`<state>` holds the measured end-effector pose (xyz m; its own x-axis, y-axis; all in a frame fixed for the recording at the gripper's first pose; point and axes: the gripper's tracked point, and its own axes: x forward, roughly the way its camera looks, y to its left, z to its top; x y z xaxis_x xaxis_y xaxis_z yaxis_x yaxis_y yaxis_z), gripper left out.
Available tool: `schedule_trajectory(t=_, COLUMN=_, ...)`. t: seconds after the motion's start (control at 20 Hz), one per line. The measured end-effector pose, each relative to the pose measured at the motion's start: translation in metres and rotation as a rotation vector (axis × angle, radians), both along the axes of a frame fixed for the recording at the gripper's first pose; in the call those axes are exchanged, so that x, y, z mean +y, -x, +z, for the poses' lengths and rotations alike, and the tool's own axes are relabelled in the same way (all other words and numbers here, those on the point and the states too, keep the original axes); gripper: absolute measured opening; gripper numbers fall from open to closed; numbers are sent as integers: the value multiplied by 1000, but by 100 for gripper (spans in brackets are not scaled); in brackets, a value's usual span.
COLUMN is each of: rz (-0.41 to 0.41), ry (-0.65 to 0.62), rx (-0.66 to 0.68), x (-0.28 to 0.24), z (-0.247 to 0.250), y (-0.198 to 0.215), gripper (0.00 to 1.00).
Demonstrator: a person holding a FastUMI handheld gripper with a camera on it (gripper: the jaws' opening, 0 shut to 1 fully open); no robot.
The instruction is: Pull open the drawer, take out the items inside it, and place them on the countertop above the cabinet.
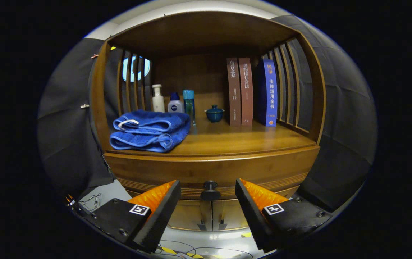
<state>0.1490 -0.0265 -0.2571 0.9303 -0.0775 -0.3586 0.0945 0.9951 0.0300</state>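
A wooden cabinet stands ahead of me with its drawer (pixel 209 169) closed under the countertop (pixel 234 140). The drawer's dark round knob (pixel 210 190) sits between my two fingers, a little ahead of the tips. My gripper (pixel 207 187) is open, with a wide gap either side of the knob and neither finger touching it. What lies inside the drawer is hidden behind its front.
On the countertop lie folded blue towels (pixel 150 130) at the left. Behind them stand three bottles (pixel 174 101), then a small teal lidded cup (pixel 214 113) and three upright books (pixel 251 91). Slatted side walls and a top board enclose this shelf. Below the drawer are two cabinet doors (pixel 211 216).
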Motion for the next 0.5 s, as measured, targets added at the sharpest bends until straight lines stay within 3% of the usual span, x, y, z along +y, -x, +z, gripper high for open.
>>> schedule_trajectory(t=0.4, rz=-10, ry=-23, rx=77, x=-4, z=-52, y=-31, gripper=100)
schedule_trajectory(t=0.5, rz=-15, ry=-22, rx=89, x=-5, z=-58, y=-36, gripper=91)
